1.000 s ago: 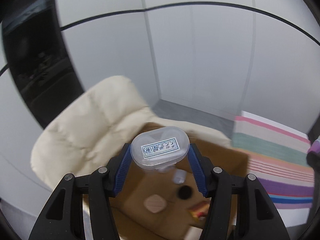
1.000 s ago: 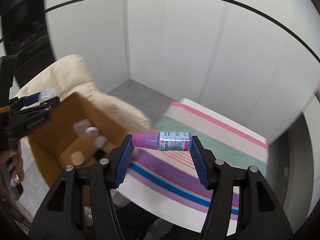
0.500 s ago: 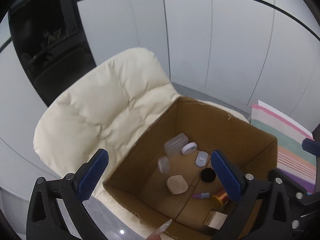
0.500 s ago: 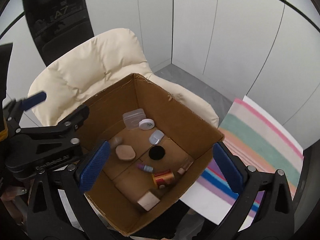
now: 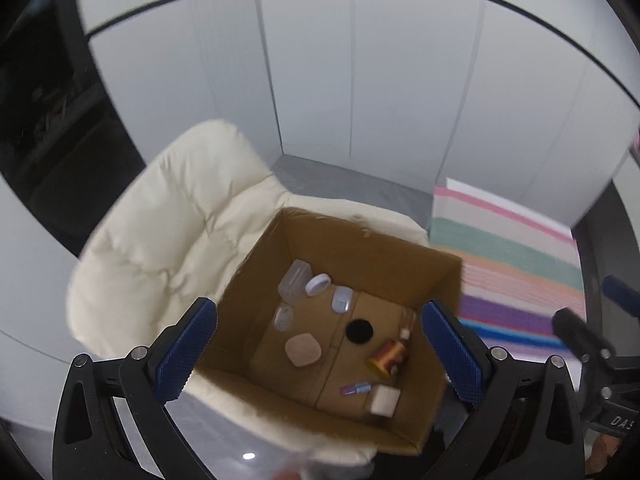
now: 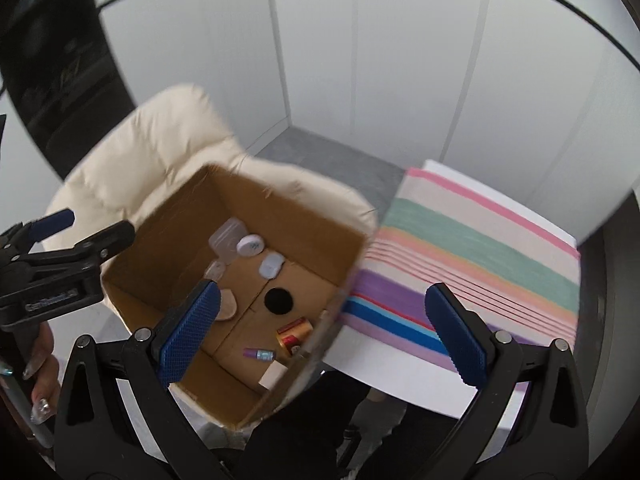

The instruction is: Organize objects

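An open cardboard box (image 5: pixel 372 240) (image 6: pixel 192 208) sits on a cream cushioned chair (image 5: pixel 168 232). Both grippers hang above it, empty. My left gripper (image 5: pixel 316 312) is open over the box floor. My right gripper (image 6: pixel 323 296) is open above the box's right wall and the striped cloth. In the box lie a small clear case (image 5: pixel 283 317) and a pink and blue tube (image 5: pixel 355 389) (image 6: pixel 259 355). With them are a black disc (image 5: pixel 359 331), a beige pad (image 5: pixel 303 350), a red and gold can (image 5: pixel 386 356), a white cube (image 5: pixel 385 400) and several pale cases.
A striped cloth (image 6: pixel 472 248) covers a table right of the box. The left gripper (image 6: pixel 60 248) and the hand (image 6: pixel 40 360) holding it show at the right wrist view's left edge. White wall panels stand behind, grey floor below.
Both grippers opened. The labelled clear case left the left jaws and the pink and blue tube left the right jaws; both now lie in the box. Both views tipped down over it.
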Available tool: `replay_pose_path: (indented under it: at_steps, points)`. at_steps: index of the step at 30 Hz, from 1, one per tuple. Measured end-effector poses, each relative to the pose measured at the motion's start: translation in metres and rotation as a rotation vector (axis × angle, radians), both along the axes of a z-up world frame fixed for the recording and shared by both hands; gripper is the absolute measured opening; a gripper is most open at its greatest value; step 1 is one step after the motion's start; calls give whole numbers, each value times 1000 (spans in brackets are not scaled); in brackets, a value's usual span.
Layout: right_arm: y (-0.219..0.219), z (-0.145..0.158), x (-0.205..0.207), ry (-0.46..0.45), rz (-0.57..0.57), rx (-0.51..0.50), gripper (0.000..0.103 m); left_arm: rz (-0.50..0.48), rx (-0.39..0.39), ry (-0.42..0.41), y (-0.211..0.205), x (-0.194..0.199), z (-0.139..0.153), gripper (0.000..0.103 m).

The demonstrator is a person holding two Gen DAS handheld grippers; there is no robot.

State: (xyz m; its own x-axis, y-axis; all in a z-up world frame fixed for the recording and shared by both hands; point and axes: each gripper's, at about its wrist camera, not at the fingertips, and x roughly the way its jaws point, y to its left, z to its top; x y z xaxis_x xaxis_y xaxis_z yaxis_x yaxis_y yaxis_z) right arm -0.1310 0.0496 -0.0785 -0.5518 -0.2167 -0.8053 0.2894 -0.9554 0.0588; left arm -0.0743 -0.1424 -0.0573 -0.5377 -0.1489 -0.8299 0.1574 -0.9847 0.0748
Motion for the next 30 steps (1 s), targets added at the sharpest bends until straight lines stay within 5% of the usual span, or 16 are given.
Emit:
replay_pose_path:
  at_steps: [8, 16, 30]
  points:
    - [82, 61, 50, -81, -234, -186, 103, -214, 96, 21, 76, 36, 75, 103]
    - [126, 69, 90, -146, -422, -149, 103, -204, -172, -76, 137, 60, 80, 103]
    - [119, 85, 118, -92, -386, -85, 103, -217, -119, -80, 140, 78, 94, 103]
